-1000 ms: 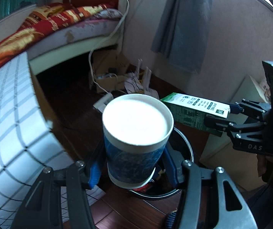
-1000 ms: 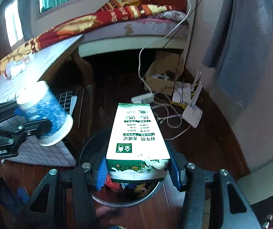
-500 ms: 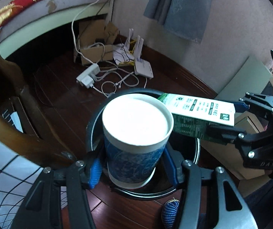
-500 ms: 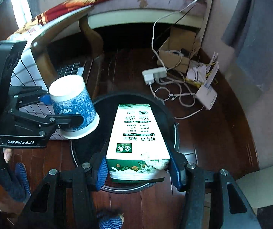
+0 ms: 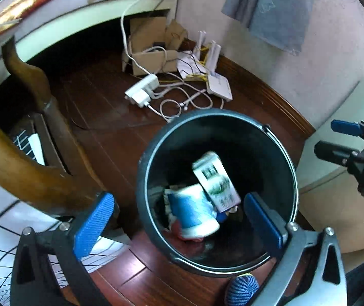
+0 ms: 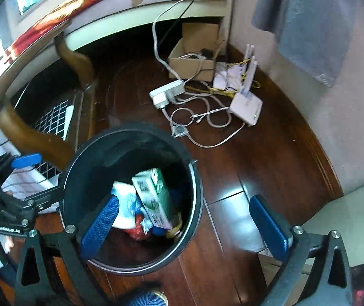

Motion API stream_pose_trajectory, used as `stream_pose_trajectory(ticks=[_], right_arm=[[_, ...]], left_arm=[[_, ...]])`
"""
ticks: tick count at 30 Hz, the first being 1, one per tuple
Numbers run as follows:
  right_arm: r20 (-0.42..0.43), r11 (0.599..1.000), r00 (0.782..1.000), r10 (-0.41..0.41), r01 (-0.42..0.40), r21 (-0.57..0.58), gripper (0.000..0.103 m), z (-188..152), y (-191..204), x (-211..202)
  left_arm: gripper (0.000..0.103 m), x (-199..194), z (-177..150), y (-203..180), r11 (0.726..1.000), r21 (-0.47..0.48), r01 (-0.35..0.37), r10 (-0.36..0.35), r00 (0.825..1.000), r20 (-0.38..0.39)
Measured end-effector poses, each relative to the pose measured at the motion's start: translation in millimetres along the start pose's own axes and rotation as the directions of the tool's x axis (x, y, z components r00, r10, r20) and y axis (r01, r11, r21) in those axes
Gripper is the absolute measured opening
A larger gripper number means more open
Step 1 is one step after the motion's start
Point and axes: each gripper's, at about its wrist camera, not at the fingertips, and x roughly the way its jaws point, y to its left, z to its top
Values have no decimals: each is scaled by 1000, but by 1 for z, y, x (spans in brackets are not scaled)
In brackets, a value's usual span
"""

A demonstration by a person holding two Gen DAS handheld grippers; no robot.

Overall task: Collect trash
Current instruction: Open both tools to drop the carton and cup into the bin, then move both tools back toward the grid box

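Observation:
A black round trash bin [image 5: 278, 137] stands on the dark wood floor; it also shows in the right wrist view [image 6: 131, 132]. Inside it lie the blue and white paper cup [image 5: 192, 210] and the green and white milk carton [image 5: 217, 181], with red trash under them. In the right wrist view the carton [image 6: 156, 199] leans over the cup [image 6: 123, 204]. My left gripper [image 5: 179, 219] is open and empty above the bin. My right gripper [image 6: 184, 225] is open and empty above the bin's right rim, and it also shows in the left wrist view [image 5: 339, 139].
A curved wooden table leg [image 5: 29, 137] stands left of the bin. A power strip [image 5: 142, 93], loose cables, a white router [image 5: 218, 86] and a cardboard box [image 5: 151, 51] lie by the wall behind it. A pale board [image 5: 345, 127] leans at the right.
Both grippers have opened. The cup and the milk carton have dropped from them into the bin.

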Motion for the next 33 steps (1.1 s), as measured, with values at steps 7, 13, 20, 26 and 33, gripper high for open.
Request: stream_pose_trajectory(ticks=[7, 13, 20, 26, 33], right_arm=[[31, 1000, 999, -10, 10, -12, 103, 8, 9, -9], [67, 999, 998, 0, 2, -34, 103, 16, 23, -21], [126, 999, 992, 17, -11, -43, 103, 26, 40, -45], [164, 997, 986, 35, -24, -69, 103, 34, 60, -60], [202, 993, 977, 63, -42, -110, 103, 47, 89, -74]], left_arm=[[103, -20, 6, 4, 1000, 2, -29, 29, 998, 55], [103, -44, 10, 5, 999, 1, -43, 43, 994, 103], [103, -78, 16, 9, 998, -9, -60, 61, 984, 167], [103, -103, 18, 23, 996, -34, -86, 91, 973, 212], [103, -134, 15, 46, 991, -75, -115, 130, 957, 261]])
